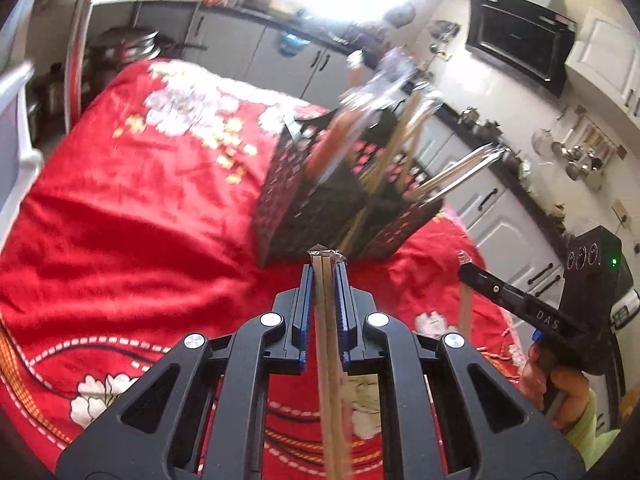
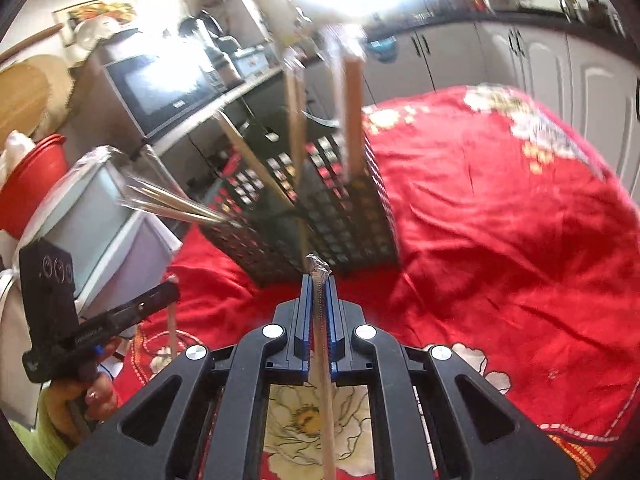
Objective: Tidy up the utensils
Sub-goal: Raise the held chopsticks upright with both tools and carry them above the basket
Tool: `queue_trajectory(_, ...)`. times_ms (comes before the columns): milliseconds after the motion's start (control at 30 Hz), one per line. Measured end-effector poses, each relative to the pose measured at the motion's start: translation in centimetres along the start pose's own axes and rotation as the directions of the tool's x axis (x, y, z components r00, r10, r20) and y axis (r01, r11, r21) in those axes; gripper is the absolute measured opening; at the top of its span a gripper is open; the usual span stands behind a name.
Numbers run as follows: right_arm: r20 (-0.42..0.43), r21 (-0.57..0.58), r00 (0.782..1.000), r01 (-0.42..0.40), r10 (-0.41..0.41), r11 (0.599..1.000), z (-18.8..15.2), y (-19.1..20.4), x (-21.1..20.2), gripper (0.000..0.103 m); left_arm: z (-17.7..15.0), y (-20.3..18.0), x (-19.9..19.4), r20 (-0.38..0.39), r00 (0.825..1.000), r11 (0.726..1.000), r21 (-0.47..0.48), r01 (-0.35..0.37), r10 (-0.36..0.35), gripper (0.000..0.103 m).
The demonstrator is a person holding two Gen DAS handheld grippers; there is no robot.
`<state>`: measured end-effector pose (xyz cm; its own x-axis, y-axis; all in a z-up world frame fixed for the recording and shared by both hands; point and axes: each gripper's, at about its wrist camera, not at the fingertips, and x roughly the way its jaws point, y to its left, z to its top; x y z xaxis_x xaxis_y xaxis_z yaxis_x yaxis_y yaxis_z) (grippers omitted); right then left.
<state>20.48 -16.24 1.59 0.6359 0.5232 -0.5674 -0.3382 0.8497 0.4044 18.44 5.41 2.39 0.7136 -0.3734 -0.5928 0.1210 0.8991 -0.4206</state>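
Note:
A black perforated utensil holder (image 1: pixel 344 196) stands on the red flowered cloth (image 1: pixel 140 208), with several wooden and wrapped utensils standing in it. It also shows in the right wrist view (image 2: pixel 320 216). My left gripper (image 1: pixel 325 264) is shut on a pair of wooden chopsticks (image 1: pixel 330 360), just in front of the holder. My right gripper (image 2: pixel 319 274) is shut on a thin wooden stick (image 2: pixel 324 392) with a wrapped tip, also just short of the holder. Each gripper shows in the other's view, the right one (image 1: pixel 466 262) and the left one (image 2: pixel 174 286).
Grey kitchen cabinets (image 1: pixel 500 216) and a counter run behind the table. A wall oven (image 1: pixel 520 40) is high on the right. A microwave (image 2: pixel 160 88), a red bowl (image 2: pixel 32 176) and a white box (image 2: pixel 100 232) stand left of the holder.

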Motion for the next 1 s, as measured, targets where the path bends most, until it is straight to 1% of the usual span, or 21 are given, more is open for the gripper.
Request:
queue_trajectory(100, 0.048, -0.031, 0.999, -0.009, 0.011, 0.999, 0.3, 0.8, -1.7, 0.006, 0.5, -1.3, -0.7, 0.021, 1.0, 0.999, 0.025, 0.02, -0.021, 0.006)
queue_trajectory(267, 0.117, -0.073, 0.993, 0.0, 0.008, 0.997, 0.5, 1.8, -4.3, 0.006, 1.2, -3.4, -1.6, 0.047, 0.998, 0.997, 0.066, 0.047, -0.05, 0.006)
queue_trajectory(567, 0.219, -0.12, 0.976, 0.019, 0.008, 0.993, 1.1, 2.6, -7.8, 0.006, 2.7, -6.7, -2.4, 0.09, 0.992, 0.988, 0.137, 0.073, -0.086, 0.005)
queue_trajectory(700, 0.249, -0.134, 0.969, 0.026, 0.008, 0.991, 1.5, 2.8, -8.7, 0.006, 3.8, -8.0, -2.5, 0.11, 0.989, 0.983, 0.164, 0.084, -0.103, 0.003)
queue_trajectory(1000, 0.293, -0.152, 0.956, 0.026, 0.02, 0.988, 2.8, 3.3, -9.8, 0.006, 6.2, -10.1, -2.8, 0.145, 0.98, 0.974, 0.2, 0.109, -0.14, 0.003)
